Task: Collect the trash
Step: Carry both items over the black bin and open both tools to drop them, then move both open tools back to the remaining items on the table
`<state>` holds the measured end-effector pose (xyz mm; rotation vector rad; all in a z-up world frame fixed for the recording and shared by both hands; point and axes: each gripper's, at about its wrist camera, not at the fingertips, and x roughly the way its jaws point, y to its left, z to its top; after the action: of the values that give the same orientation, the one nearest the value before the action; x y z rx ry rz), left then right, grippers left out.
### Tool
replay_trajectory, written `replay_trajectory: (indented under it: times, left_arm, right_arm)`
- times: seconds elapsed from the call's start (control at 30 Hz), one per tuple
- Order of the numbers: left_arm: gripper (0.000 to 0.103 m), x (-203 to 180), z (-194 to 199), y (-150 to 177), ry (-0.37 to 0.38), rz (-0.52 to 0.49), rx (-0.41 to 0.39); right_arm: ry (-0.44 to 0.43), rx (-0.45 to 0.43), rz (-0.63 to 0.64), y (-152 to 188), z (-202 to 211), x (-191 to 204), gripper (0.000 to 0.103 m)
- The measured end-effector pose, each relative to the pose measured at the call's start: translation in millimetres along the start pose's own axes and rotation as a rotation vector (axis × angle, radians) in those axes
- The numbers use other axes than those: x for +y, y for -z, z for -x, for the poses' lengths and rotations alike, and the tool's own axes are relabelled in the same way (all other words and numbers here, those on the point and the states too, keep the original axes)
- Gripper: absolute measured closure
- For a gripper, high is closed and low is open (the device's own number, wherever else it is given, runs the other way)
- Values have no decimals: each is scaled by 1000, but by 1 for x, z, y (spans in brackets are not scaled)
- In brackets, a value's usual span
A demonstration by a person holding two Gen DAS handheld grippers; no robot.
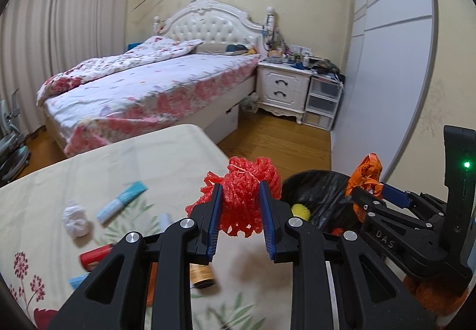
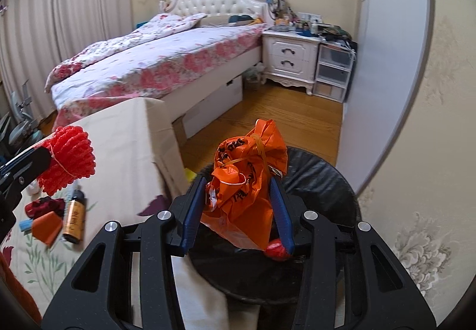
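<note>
Carrying step: left gripper [image 1: 239, 205] clamps red foam netting [image 1: 242, 196], right gripper [image 2: 239, 205] clamps a crumpled orange plastic bag [image 2: 244, 181] (over the black-lined bin [image 2: 321, 181]), so next comes letting go.

Left tongs [image 1: 239, 196] clamped, right tongs [image 2: 238, 196] clamped, both angled downward

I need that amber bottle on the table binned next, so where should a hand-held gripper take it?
Grip the amber bottle across its round body, coming from above: it lies on its side on the tablecloth, dark cap pointing away, label up. An orange packet crowds one side.
</note>
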<state>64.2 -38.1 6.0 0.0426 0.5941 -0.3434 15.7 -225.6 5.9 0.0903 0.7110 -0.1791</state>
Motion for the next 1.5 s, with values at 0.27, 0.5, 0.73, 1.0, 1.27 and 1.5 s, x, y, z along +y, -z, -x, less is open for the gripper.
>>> replay_trajectory:
  times: [0.27,0.5,0.73,1.0,1.27,1.5]
  left_arm:
    - [77,-37,-26,-5,43,-68,-3]
    - [77,-53,-51,-2,66,-98,30]
    - [77,-63,-69,-2,54,-130,46]
    - [77,-72,-83,0,65,-142,77]
    - [54,-74,-91,2,62,-137,87]
    - [34,-70,-87,0,52,-116,80]
  right_arm:
    - [48,19,-44,0,-19,-22,61]
    - [71,23,-64,1,-27,-31,61]
    - [83,29,-84,2,-32,-43,60]
    - [101,19,-117,3,-33,-53,54]
    - [119,-2,-147,2,-31,-62,50]
    - [126,-7,-153,1,-30,-63,49]
